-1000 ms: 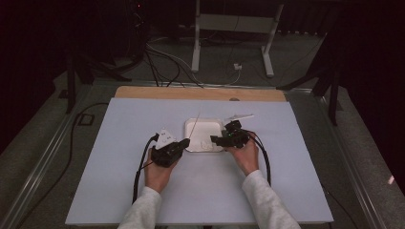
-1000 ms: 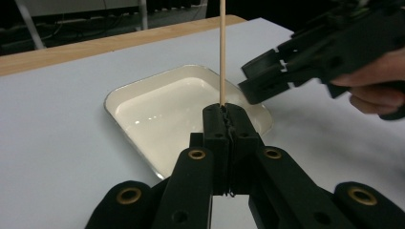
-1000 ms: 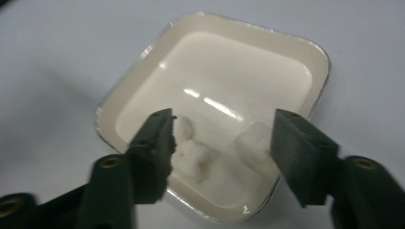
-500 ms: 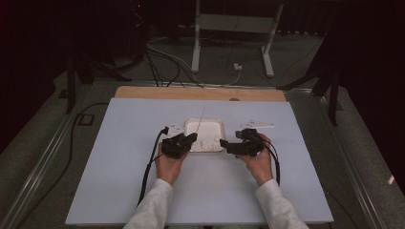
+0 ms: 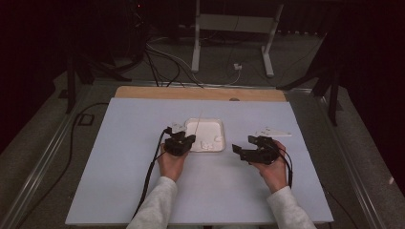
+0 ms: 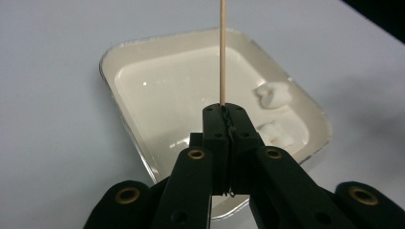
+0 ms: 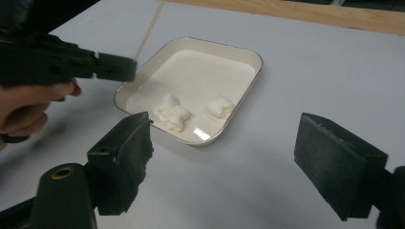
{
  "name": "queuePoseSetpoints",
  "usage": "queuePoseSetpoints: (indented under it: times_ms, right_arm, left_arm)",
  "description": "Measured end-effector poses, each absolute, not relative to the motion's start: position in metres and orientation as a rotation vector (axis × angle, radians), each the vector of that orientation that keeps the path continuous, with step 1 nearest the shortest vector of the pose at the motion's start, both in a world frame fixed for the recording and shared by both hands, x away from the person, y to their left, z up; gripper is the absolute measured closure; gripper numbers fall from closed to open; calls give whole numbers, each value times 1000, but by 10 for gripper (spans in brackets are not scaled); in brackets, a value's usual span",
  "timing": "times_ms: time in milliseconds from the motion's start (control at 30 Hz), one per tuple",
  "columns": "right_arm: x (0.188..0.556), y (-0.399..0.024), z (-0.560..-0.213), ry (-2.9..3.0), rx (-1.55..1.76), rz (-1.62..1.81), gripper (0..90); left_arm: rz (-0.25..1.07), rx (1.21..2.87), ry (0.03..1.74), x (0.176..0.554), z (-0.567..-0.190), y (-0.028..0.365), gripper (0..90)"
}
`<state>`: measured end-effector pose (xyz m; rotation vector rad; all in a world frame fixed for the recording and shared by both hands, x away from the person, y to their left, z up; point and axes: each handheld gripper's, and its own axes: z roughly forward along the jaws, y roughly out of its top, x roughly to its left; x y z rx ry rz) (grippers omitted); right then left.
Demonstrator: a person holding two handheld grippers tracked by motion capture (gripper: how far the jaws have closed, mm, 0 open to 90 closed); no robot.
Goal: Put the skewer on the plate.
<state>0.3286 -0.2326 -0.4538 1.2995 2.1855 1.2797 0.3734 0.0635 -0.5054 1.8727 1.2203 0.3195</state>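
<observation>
A white tray (image 5: 216,125) lies mid-table with two marshmallows (image 5: 208,144) in its near right part. My left gripper (image 5: 190,140) sits at the tray's near left corner. It is shut on a thin wooden skewer (image 6: 222,52) that points up and away over the tray (image 6: 117,59). Two marshmallows (image 6: 273,94) lie right of its jaws. My right gripper (image 5: 241,151) rests right of the tray, open, with nothing between its jaws. From the right gripper (image 7: 224,152) I see the tray (image 7: 250,78), a larger marshmallow (image 7: 173,113), a smaller one (image 7: 219,106), and the left gripper (image 7: 112,67) with the skewer (image 7: 149,29).
A pale mat (image 5: 119,181) covers the table, with a wooden strip (image 5: 200,93) along its far edge. A flat white piece (image 5: 273,131) lies beyond my right gripper and another small white piece (image 5: 176,126) lies by the tray's left side. Cables and stand legs crowd the floor behind.
My right gripper has drawn away from the tray's right edge, out to the right and nearer the person. The left gripper has moved right, up to the tray's corner.
</observation>
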Motion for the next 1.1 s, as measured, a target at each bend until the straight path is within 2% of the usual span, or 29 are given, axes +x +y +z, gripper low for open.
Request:
queuePoseSetpoints:
  times_ms: [233,667,900,1100]
  right_arm:
    - [327,-230,-451,2178,1279,1297,208]
    - [327,-228,-451,2178,1267,1300,213]
    - [326,-226,-452,2188,1261,1303,208]
    - [323,-227,-452,2197,1248,1312,197]
  left_arm:
    - [302,1902,1311,381,-517,59,898]
    - [289,1901,1368,387,-523,54,882]
    - [294,1872,1347,386,-518,58,635]
    - [265,1794,1277,379,-500,68,417]
